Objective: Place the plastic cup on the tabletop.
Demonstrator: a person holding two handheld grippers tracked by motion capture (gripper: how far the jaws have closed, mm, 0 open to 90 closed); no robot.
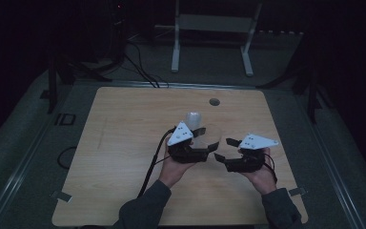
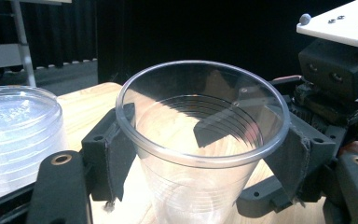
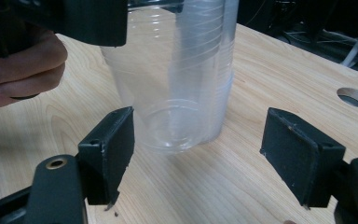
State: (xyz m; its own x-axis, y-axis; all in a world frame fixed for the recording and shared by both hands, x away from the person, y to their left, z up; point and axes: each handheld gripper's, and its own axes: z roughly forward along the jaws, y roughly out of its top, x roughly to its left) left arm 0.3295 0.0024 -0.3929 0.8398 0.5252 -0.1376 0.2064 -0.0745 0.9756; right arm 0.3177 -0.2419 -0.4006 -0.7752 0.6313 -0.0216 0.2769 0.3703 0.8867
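Near the table's (image 1: pixel 124 191) middle: clear plastic cup (image 2: pixel 200 140), clamped below its rim by the left gripper (image 2: pixel 200 154), beside a cup stack (image 2: pixel 18 135). Right gripper (image 3: pixel 196 154) spread, holding nothing. Handling advice: keep the squeeze light so the thin wall does not buckle.

No text, label or number can be read anywhere.

Clear ribbed cup (image 2: pixel 200 154) mid-frame, see-through, between the black left gripper (image 2: pixel 200 140) pads; pale wood-grain table (image 3: pixel 242 177) (light tan) lower frame.
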